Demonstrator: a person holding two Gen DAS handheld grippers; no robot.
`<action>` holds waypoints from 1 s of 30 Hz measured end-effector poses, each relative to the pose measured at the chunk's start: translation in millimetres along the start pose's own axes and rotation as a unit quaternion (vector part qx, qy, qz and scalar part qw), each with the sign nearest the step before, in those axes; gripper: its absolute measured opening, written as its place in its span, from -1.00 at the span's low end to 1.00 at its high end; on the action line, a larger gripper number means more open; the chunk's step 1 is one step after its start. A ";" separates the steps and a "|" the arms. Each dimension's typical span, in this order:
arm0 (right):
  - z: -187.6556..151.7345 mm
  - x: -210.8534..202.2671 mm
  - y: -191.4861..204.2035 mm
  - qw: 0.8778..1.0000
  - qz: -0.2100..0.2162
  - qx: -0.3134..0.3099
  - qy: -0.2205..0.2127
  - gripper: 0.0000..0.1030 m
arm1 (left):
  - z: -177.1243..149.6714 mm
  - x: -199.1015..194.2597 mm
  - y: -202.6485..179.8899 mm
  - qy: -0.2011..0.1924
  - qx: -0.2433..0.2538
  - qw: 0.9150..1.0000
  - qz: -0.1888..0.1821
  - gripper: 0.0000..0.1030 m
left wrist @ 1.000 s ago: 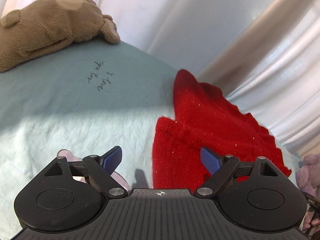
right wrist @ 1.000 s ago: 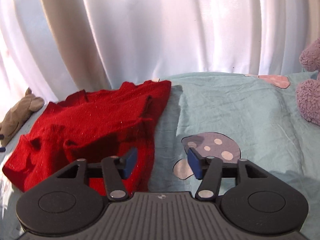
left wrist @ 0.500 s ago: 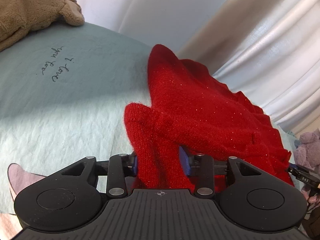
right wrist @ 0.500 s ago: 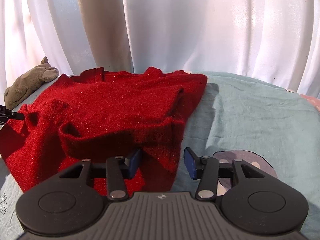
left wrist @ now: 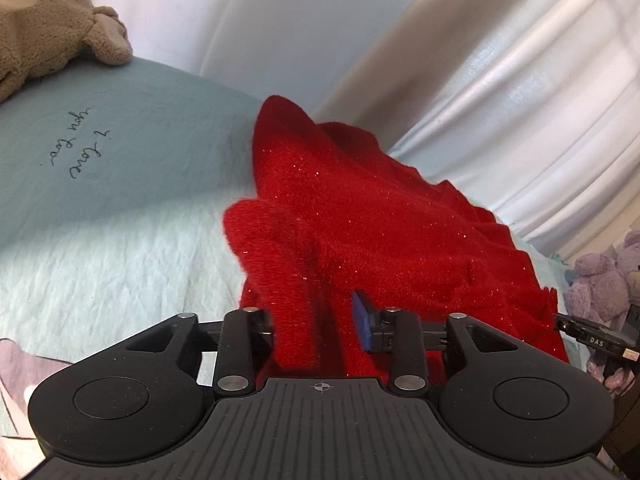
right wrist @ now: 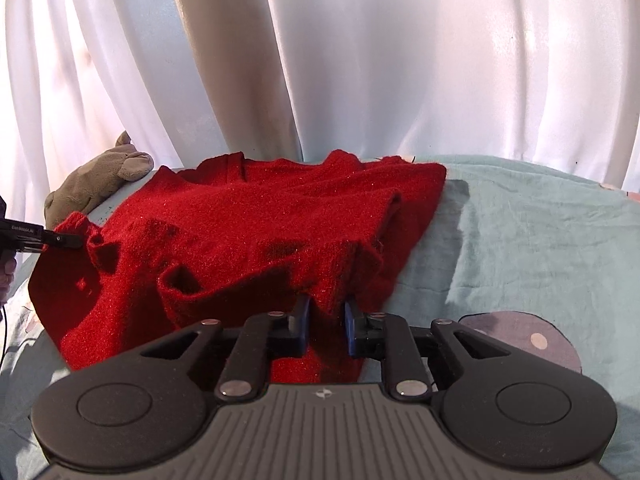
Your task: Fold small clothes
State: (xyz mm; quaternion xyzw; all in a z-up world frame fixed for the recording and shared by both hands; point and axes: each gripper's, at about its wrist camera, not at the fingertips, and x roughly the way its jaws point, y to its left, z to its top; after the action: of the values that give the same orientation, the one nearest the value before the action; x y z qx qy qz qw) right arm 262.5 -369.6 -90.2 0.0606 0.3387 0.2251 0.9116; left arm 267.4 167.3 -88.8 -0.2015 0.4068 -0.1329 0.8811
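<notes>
A small red knit sweater point(left wrist: 360, 216) lies rumpled on the light teal bedsheet point(left wrist: 120, 216). My left gripper point(left wrist: 316, 324) is shut on the sweater's near left edge, with cloth bunched between the blue pads. My right gripper point(right wrist: 326, 322) is shut on the sweater point(right wrist: 248, 224) at its near right edge, and the cloth there is lifted into a fold. The left gripper's tip point(right wrist: 64, 240) shows in the right wrist view, holding the far left corner. The right gripper's tip point(left wrist: 588, 334) shows in the left wrist view.
A tan plush toy point(left wrist: 52, 24) lies at the bed's far left and also shows in the right wrist view point(right wrist: 96, 184). A purple plush toy point(left wrist: 604, 276) sits at the right. White curtains point(right wrist: 360, 60) hang behind the bed. A mushroom print point(right wrist: 524, 340) is on the sheet point(right wrist: 540, 240).
Both grippers moved onto the sweater's near edges and closed on the cloth. The gripped edges have lifted off the sheet, bunching the sweater.
</notes>
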 end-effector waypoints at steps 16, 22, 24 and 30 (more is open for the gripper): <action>8.3 -44.4 37.8 0.997 -0.037 -0.039 -0.058 -0.79 | 12.9 -58.4 -50.9 -0.062 0.054 0.995 0.058 -0.79; 31.8 -60.3 51.9 0.992 -0.044 -0.059 -0.100 -0.80 | 41.6 -80.5 -77.1 -0.121 0.086 0.988 0.046 -0.79; 40.2 -57.1 54.0 0.990 -0.053 -0.070 -0.109 -0.80 | 53.1 -76.3 -81.1 -0.130 0.099 0.985 0.056 -0.79; 64.8 -24.4 44.7 0.986 -0.098 -0.075 -0.110 -0.80 | 86.3 -32.0 -71.5 -0.125 0.107 0.983 0.084 -0.79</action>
State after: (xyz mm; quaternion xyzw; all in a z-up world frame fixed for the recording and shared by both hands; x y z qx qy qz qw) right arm 271.5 -338.0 -14.6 -0.0176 0.2228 0.1512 0.9629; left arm 308.6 138.2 16.3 -0.0862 0.2920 -0.0744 0.9496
